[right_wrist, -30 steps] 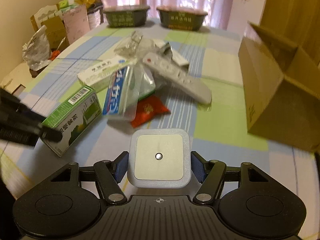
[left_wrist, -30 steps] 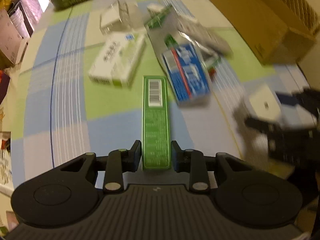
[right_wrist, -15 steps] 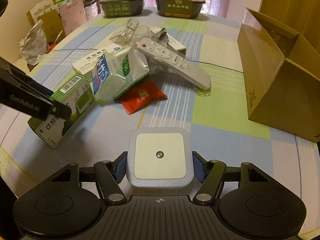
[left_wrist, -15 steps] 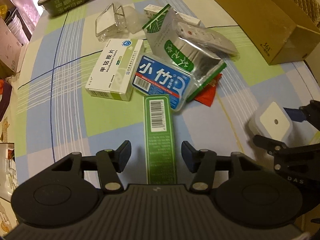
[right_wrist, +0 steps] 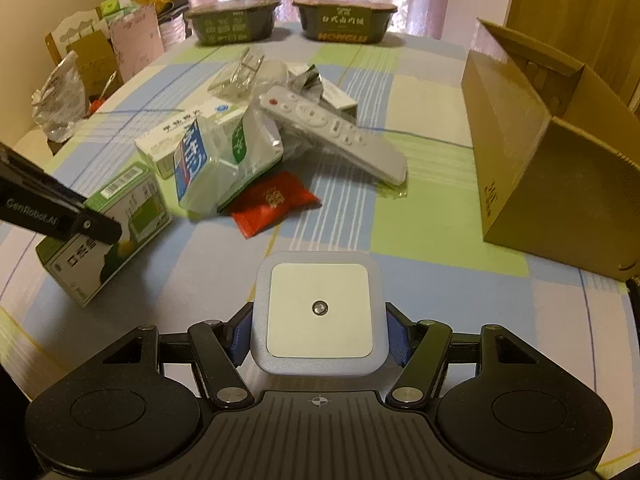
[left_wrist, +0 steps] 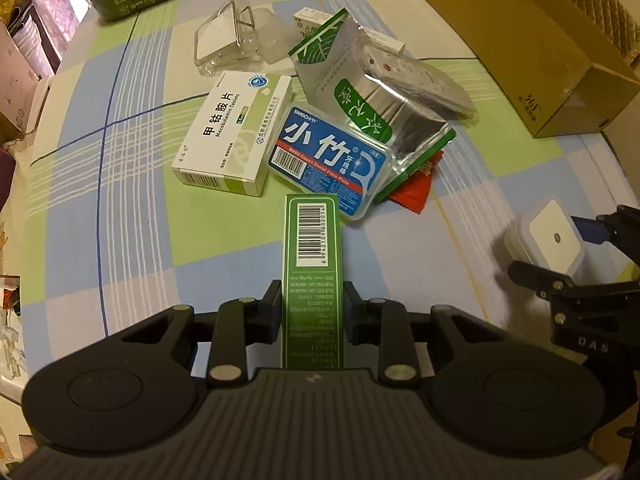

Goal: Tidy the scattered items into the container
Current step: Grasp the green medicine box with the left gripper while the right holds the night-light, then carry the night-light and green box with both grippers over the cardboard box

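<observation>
The left gripper point(left_wrist: 311, 304) is clamping the green box point(left_wrist: 313, 264), which is pointing toward 12 o'clock at the pile. The right gripper point(right_wrist: 319, 330) is squeezing the white square night light point(right_wrist: 319, 312); the cardboard box point(right_wrist: 548, 152) is sitting open at 2 o'clock.

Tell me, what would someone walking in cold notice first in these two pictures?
Probably the two black grippers, each gripping something: the left gripper clamps a long green box, the right gripper a square white night light. Beyond them a jumble lies mid-table: a white medicine box, a blue floss pack, a grey remote and a red packet. An open cardboard box waits at the right.
</observation>
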{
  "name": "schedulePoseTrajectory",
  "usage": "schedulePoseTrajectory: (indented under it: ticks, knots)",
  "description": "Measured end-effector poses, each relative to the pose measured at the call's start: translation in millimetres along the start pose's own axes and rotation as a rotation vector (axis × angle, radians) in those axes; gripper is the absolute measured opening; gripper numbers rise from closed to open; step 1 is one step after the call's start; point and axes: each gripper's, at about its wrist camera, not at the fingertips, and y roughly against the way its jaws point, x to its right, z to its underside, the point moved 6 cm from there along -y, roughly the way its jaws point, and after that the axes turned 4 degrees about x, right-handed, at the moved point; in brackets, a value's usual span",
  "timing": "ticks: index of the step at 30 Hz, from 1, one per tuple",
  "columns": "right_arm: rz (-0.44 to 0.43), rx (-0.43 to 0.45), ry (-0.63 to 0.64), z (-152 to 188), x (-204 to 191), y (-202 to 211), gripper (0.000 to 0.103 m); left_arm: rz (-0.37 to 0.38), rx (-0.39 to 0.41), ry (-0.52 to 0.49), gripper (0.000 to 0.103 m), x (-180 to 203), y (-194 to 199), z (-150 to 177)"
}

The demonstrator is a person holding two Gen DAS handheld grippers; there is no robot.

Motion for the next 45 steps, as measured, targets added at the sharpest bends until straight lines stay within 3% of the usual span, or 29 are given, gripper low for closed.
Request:
schedulePoseTrajectory:
  ticks: [11, 20, 32, 40, 45]
  knots:
    - [0.014, 0.056, -0.019, -7, 6, 30, 0.067, 0.04, 0.052, 0.011, 0.025, 14, 37, -6]
    - [0.061, 0.157, -0.052, -38, 39, 69, 0.067, 0.086, 0.123, -0.052, 0.025, 57, 62, -46]
    - [0.224, 0.322, -0.088, -100, 154, 118, 0.067, 0.228, 0.276, -0.169, 0.025, 165, 82, -152]
    - [0.286, 0.308, -0.12, -125, 228, 99, 0.067, 0.328, 0.325, -0.145, 0.025, 228, 58, -219]
    - [0.282, 0.278, -0.153, -122, 258, 89, 0.067, 0.336, 0.322, -0.146, 0.025, 251, 30, -240]
